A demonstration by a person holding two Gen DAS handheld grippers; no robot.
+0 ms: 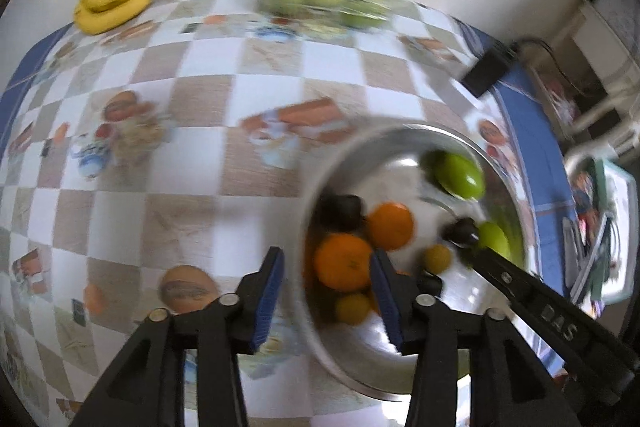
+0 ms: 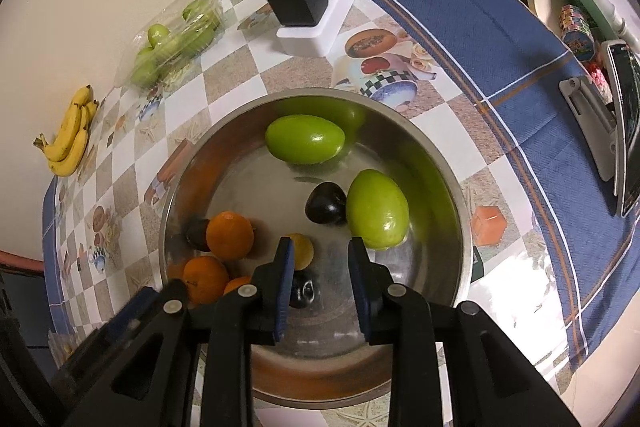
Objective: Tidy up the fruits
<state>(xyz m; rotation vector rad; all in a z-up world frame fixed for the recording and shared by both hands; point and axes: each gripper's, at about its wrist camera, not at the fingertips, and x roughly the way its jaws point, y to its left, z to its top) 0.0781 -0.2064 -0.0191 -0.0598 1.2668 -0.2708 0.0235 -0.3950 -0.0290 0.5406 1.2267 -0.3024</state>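
Checkered oilcloth covers the worktop (image 2: 224, 75), where a steel bowl (image 2: 448, 163) holds two green mangoes (image 2: 305, 139), oranges (image 2: 229, 235), dark plums (image 2: 325, 203) and small yellow fruits. Bananas (image 2: 70, 139) and a clear punnet of green fruit (image 2: 176, 35) sit well apart by the wall. Left tongs (image 1: 326, 301) stand partly open and empty, straddling the bowl's rim. Right tongs (image 2: 320, 277) are at their narrowest, gripping nothing, above the bowl's floor. Closing the left tongs from here could pinch the rim and tip the bowl; round fruit may roll away.
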